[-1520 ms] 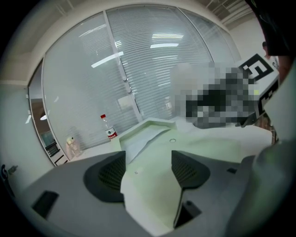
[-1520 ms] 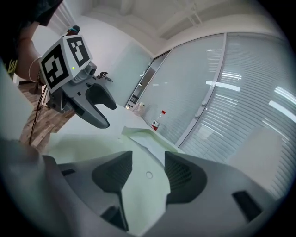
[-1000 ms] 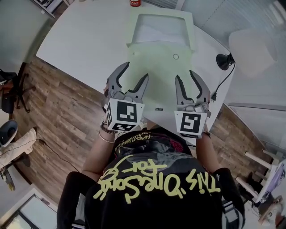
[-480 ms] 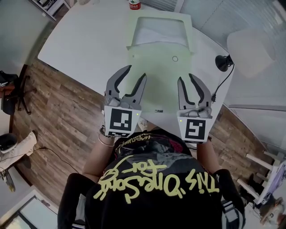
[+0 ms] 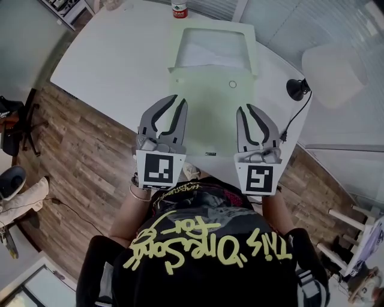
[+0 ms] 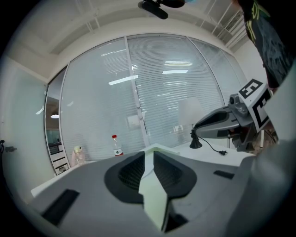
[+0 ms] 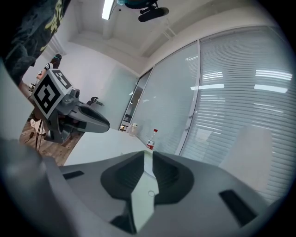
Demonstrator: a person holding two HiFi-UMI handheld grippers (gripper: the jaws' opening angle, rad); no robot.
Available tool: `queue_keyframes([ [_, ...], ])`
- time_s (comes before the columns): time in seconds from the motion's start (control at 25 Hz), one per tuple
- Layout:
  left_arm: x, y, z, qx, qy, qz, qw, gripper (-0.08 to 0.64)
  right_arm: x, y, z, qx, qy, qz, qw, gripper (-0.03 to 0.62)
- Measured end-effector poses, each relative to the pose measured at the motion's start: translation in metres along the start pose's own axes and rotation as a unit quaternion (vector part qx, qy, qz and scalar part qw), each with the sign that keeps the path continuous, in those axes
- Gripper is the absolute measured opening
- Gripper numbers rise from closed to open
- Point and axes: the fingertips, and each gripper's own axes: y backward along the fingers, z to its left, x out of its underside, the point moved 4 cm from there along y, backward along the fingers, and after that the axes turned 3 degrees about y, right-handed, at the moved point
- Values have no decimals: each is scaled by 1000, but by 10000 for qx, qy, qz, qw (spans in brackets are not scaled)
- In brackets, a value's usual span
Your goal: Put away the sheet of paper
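Both tools are closing over a pale green folder at the near edge of a white bench. The left tool sits left of centre in the head view, over the folder's left edge. Its jaws are nearly together, and only a slit of green shows between the tips. The right tool, right of centre, is narrowing the same way near the folder's right edge, and neither visibly clamps anything. The folder lies flat, with a round snap in its middle. The sheet of paper rests white in the folder's upper part, at top centre. Beyond it stands a red-capped bottle. A black lamp stands at the bench's right edge, above the wood floor.
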Motion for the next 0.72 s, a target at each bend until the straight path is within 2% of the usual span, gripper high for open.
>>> queue_keyframes([
  [0.08, 1, 1, 0, -27, 39, 26, 10000, 57, 1, 0, 1, -180, 415, 118, 9989, 52],
  [0.12, 1, 1, 0, -38, 8, 9, 10000, 53, 0, 0, 1, -194, 401, 92, 9990, 49],
  [0.24, 5, 3, -2, -38, 49, 129, 9999, 41, -6, 0, -2, 9, -286, -184, 9994, 35],
  [0.32, 9, 4, -3, -42, 154, 220, 9996, 34, -8, 1, -1, -176, 173, -68, 9997, 29],
  [0.36, 10, 5, -3, -42, 171, 230, 9996, 32, -9, 1, 0, -181, 173, -92, 9996, 27],
  [0.48, 9, 5, -6, -29, 138, 226, 9996, 28, -11, 1, 0, 13, -658, -370, 9971, 15],
  [0.72, 6, 6, -6, -40, 33, 126, 9999, 23, -14, 3, 0, -140, -911, -429, 9948, 8],
])
